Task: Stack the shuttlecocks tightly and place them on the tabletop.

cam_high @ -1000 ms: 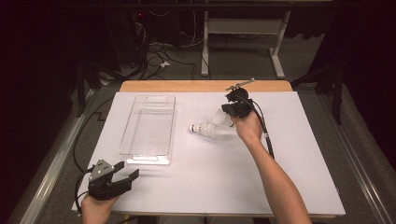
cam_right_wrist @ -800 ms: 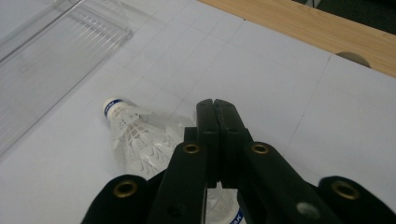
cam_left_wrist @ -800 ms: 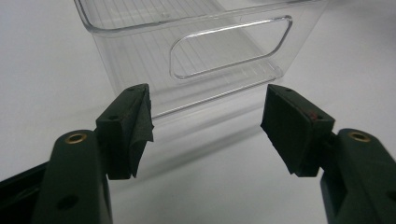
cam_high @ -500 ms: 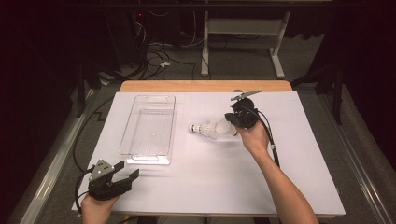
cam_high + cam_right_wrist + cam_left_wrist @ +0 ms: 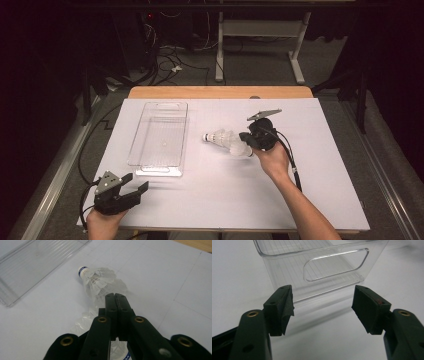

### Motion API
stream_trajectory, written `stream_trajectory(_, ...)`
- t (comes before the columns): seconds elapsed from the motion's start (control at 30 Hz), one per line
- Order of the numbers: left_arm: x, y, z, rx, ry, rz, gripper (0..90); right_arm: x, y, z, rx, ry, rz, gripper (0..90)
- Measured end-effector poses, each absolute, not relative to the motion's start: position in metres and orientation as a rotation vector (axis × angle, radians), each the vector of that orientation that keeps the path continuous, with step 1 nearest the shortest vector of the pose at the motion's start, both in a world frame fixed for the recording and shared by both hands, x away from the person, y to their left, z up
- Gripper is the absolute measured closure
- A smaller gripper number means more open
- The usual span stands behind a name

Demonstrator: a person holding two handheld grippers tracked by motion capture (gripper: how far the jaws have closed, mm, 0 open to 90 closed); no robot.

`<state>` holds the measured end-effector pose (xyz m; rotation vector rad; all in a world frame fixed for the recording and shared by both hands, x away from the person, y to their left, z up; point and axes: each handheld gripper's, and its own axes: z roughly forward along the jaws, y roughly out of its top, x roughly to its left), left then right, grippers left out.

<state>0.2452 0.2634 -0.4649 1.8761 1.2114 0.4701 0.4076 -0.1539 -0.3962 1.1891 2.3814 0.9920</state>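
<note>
two shuttlecocks (image 5: pixel 216 136) (image 5: pixel 240 148), one clear plastic bin (image 5: pixel 159 140) and two tongs (image 5: pixel 131 192) (image 5: pixel 245 136) on one table (image 5: pixel 320 200).

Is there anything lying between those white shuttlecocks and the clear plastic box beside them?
Nothing visible. Between the shuttlecocks and the clear box there is just bare white table. The right gripper, jaws shut, sits on the shuttlecocks' far side from the box.

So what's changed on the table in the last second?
The right gripper, jaws shut, has slid toward the near edge and come down beside the shuttlecocks; whether it pinches a feather I cannot tell. The left gripper, jaws open, and the clear tray stayed put.
</note>
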Motion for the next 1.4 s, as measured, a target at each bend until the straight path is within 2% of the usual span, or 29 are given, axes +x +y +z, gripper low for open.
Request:
stream_trajectory(0.8,0.248,0.265,-0.467,1.864,1.228,0.434,34.0,0.383,-0.136,-0.413,1.132,2.472,1.038,89.9)
stream_trajectory(1.4,0.244,0.265,-0.466,1.868,1.218,0.452,34.0,0.378,-0.147,-0.412,1.136,2.458,1.05,84.0)
